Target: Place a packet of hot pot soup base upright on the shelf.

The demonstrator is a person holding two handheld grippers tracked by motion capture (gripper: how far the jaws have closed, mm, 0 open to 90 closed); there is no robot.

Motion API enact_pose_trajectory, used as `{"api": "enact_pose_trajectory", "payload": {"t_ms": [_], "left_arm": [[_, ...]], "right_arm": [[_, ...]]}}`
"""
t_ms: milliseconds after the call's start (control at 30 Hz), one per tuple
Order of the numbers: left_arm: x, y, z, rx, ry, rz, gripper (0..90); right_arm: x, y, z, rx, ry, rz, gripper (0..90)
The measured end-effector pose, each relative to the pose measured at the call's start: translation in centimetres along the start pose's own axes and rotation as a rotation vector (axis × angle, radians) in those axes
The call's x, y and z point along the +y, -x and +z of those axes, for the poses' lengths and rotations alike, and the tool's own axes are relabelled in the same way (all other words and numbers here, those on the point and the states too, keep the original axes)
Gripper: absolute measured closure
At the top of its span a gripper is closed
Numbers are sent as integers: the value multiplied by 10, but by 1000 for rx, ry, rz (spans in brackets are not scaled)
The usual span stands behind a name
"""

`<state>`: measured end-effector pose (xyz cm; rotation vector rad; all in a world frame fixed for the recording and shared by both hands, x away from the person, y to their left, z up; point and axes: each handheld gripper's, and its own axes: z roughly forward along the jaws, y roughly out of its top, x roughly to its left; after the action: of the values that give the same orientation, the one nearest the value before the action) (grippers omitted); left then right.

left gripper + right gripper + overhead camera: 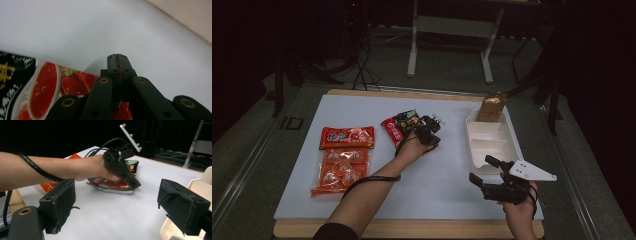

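Left gripper [430, 131]: jaws fully closed, tips meeting, as seen along them in the left gripper view [117, 58]. A sliver of red shows in the seam between the tips, and the red-and-black snack packet [399, 125] sits directly beneath and behind the jaws [45, 92]. From the right gripper view the packet [113, 185] lies flat on the table under that gripper's nose, an edge apparently pinched. Judged a grip on the packet's near edge.

Right gripper [492, 177]: jaws standing wide, nothing between them. It hovers just beside the near end of the white tray [512, 145].

Key relation: the tray lies to the right of the left gripper, across bare table [442, 175]; the packet's long axis runs from the jaws away to the left and rear. The left hand is the one on the packet; the right is nearer the tray. Any carry would have to go rightward.

Markings: the packet bears gold characters on black in the left gripper view, not legible. A brown bag [491, 107] stands in the tray's far compartment. Two orange packets [346, 137] lie well to the left; their print cannot be read.
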<state>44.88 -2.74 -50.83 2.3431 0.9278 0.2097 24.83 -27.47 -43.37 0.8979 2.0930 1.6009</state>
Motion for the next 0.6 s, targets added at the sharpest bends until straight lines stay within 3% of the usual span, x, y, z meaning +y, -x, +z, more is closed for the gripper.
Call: {"api": "enact_pose_trajectory", "payload": {"t_ms": [600], "left_arm": [[-31, 7, -22, -58, -16, -20, 900]], "right_arm": [[0, -4, 2, 3, -10, -5, 148]]}}
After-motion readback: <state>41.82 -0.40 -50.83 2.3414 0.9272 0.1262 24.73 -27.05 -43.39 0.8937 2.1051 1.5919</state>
